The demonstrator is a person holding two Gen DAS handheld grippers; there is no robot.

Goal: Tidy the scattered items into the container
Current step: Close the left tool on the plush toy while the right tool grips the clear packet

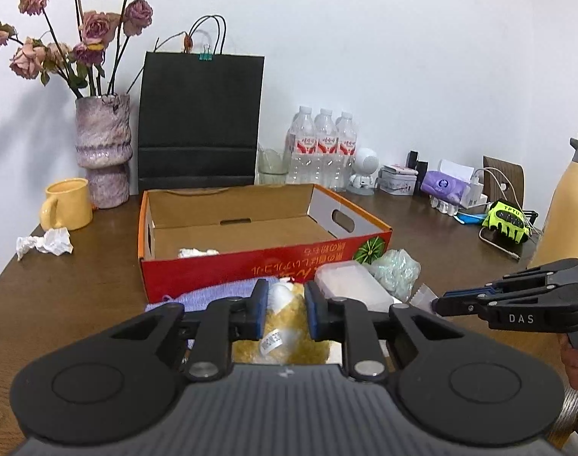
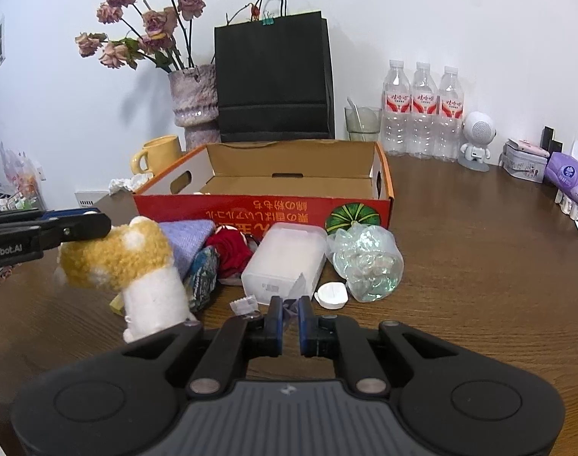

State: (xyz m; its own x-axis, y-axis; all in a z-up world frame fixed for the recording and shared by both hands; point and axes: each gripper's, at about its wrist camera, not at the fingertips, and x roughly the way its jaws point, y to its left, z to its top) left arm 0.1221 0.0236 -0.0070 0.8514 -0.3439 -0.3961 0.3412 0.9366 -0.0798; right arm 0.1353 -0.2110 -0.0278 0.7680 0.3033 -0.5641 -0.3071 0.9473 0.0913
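Observation:
An open red cardboard box (image 1: pixel 273 262) (image 2: pixel 266 209) sits mid-table with crumpled white paper (image 1: pixel 195 252) inside. In front of it lie a purple knit cloth (image 2: pixel 188 241), a red cloth (image 2: pixel 230 252), a clear plastic case (image 2: pixel 285 264), a crushed plastic bottle (image 2: pixel 366 262) and a white cap (image 2: pixel 331 295). My left gripper (image 1: pixel 285 311) is shut on a yellow and white plush toy (image 1: pixel 285 326) (image 2: pixel 129 262), held above the table. My right gripper (image 2: pixel 290 319) is shut on a small clear plastic wrapper (image 2: pixel 294 285) near the case.
A yellow mug (image 1: pixel 66 205), a flower vase (image 1: pixel 102 148), a black paper bag (image 1: pixel 199 121), three water bottles (image 1: pixel 321 148), a crumpled tissue (image 1: pixel 45 244), a yellow glove (image 1: pixel 507 220) and a yellow kettle (image 1: pixel 566 205) stand around the box. A small torn wrapper (image 2: pixel 245 306) lies on the table.

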